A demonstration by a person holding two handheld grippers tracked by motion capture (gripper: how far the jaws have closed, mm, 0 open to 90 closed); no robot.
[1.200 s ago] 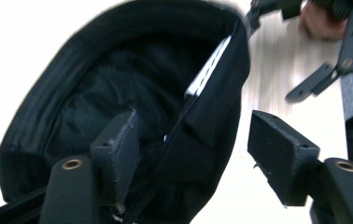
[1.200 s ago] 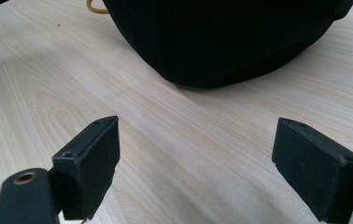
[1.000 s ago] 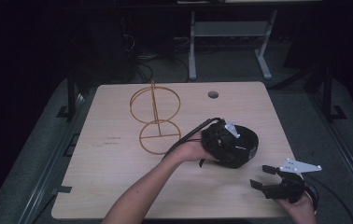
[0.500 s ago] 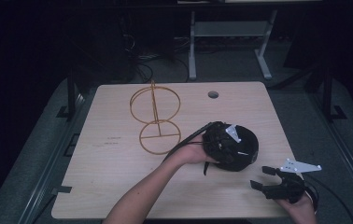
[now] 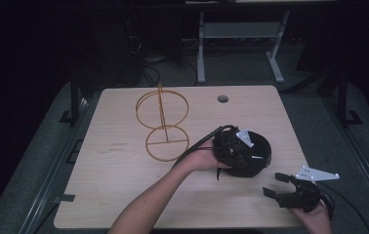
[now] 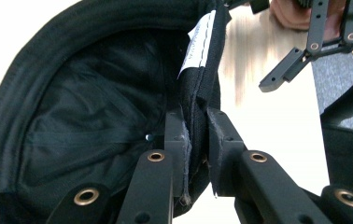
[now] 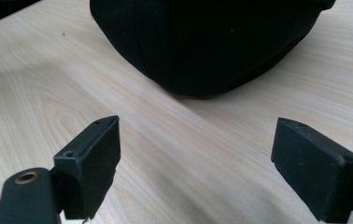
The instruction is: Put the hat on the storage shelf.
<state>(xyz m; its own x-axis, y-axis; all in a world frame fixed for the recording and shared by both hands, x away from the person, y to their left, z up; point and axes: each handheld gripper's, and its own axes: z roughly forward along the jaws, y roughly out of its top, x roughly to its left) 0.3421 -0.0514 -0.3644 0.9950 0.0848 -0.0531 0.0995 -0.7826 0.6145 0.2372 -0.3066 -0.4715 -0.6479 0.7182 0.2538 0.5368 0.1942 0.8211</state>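
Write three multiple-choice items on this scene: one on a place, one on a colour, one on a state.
1. Where does the gold wire stand sit on the table?
A. Left of the black cap
B. Right of the black cap
C. Under the black cap

2. What colour is the cap?
A. White
B. Black
C. Red

3. How is the left claw?
A. Wide open
B. Shut on the cap's rim
C. Shut on the wire stand

Key: 1 A, the high view shows the stand to the cap's left. 2 B, its fabric is black. 3 B, its pads pinch the rim's edge.
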